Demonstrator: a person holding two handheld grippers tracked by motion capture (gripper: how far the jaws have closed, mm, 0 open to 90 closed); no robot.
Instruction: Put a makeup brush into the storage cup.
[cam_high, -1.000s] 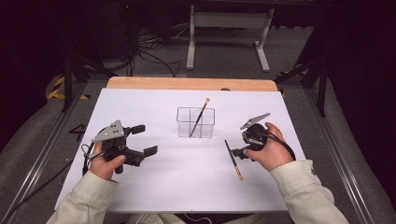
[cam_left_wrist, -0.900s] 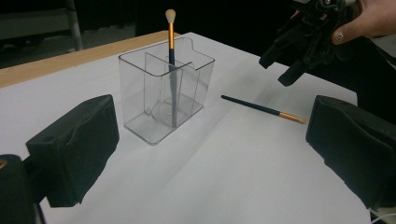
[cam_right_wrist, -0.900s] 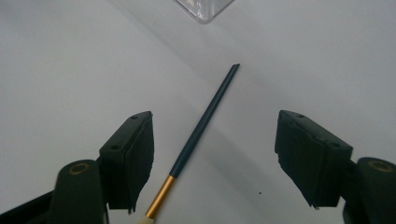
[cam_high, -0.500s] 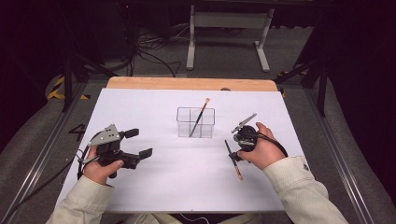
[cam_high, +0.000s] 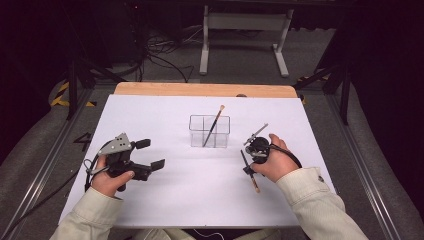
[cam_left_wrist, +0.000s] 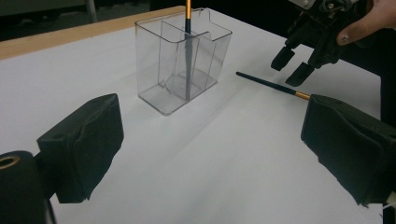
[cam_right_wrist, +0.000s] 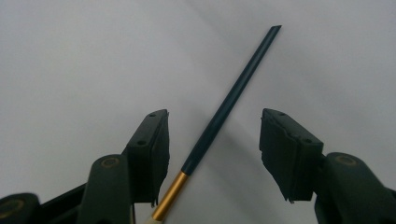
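Your right gripper (cam_right_wrist: 212, 140) stands with its jaws spread wide, pointing down at the white table (cam_high: 165, 200). The loose paintbrush (cam_right_wrist: 229, 105) lies flat on the table between those jaws, closer to the left one in the right gripper view. Its dark handle runs away from the gripper and its gold ferrule sits near the base of the jaws. Neither jaw touches it.

Your left gripper (cam_high: 150, 155) also stands wide open, holding nothing. The clear organizer (cam_left_wrist: 182, 56) stands ahead of it, with a second brush (cam_high: 214, 125) leaning upright inside.

Since a second ago, your right gripper has come in from beside the loose paintbrush and now sits over it. Your left hand (cam_high: 112, 175) has drawn slightly back toward you, and the paintbrush itself has not moved.
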